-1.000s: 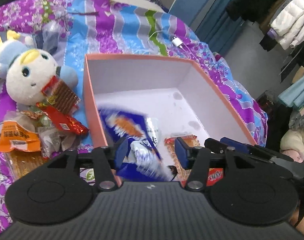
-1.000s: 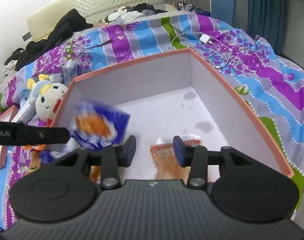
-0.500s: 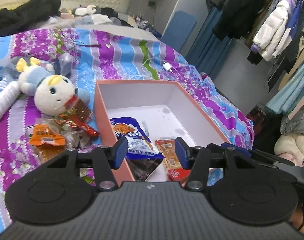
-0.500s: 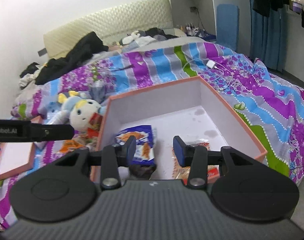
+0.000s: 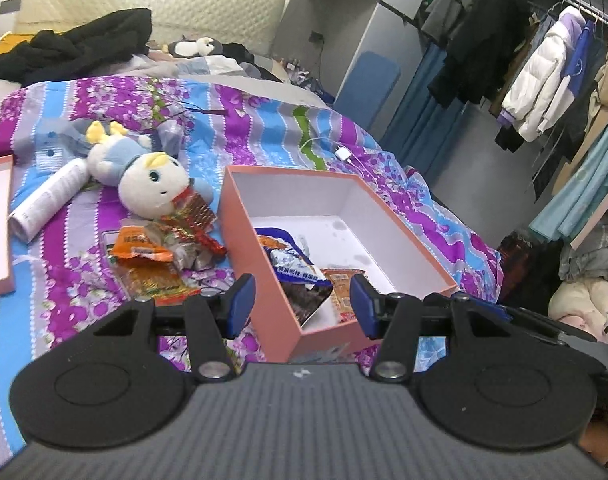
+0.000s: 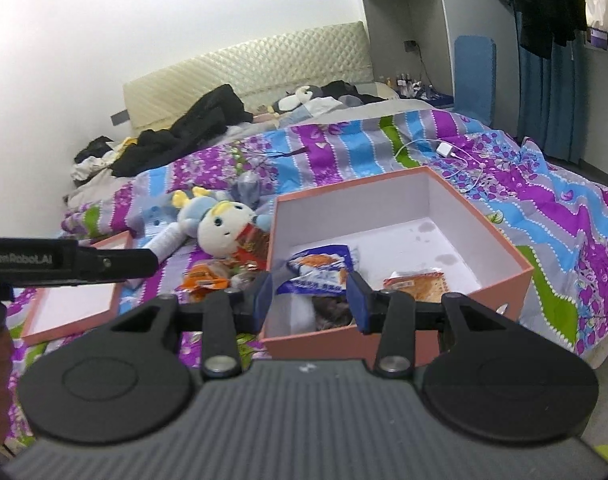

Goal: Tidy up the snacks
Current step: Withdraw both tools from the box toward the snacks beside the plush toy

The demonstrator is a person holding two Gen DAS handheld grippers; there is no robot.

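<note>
Hovering above the bed, the left gripper point(image 5: 302, 300) and the right gripper point(image 6: 309, 300) both had their jaws apart with nothing between them. Inside the pink box point(image 5: 260, 256) lay a blue snack packet point(image 6: 323, 268) and an orange cracker packet point(image 6: 417, 286). More snack packets point(image 5: 152, 256) sat heaped on the striped quilt point(image 5: 264, 120) beside the box, against a plush toy point(image 5: 152, 184).

- left wrist cam looks down past its own fingers, box point(image 5: 264, 276) close below
- right wrist cam angled down likewise; both share box point(image 6: 515, 268) and bedspread point(image 6: 343, 152)
</note>
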